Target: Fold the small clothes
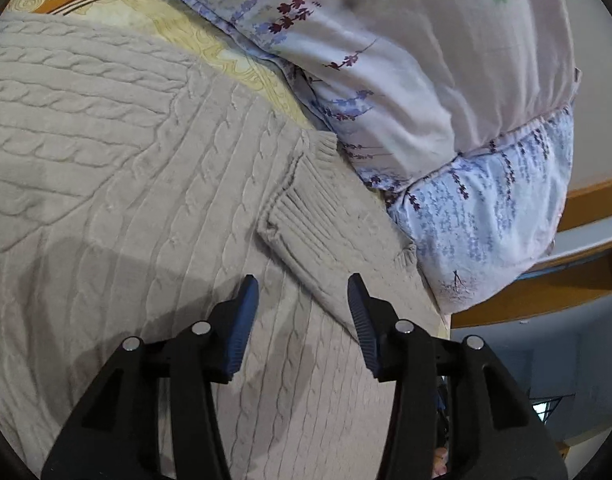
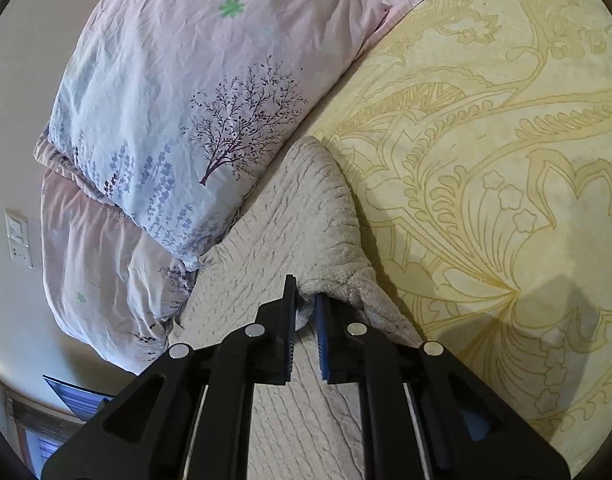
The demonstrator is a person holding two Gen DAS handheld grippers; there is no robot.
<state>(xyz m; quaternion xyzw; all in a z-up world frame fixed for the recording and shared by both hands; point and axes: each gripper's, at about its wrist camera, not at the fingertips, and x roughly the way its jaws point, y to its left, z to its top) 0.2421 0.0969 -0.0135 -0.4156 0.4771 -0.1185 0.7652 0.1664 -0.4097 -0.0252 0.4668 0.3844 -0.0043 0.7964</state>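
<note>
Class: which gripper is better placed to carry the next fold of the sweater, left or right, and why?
Right. The right gripper is shut on a bunched fold of the sweater. The left gripper is open above it, gripping nothing.

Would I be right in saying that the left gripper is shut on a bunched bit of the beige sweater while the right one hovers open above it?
Not quite: the sides are swapped. The right wrist view shows the right gripper shut on a bunched bit of the beige sweater, and the left wrist view shows the left gripper hovering open above it.
</note>
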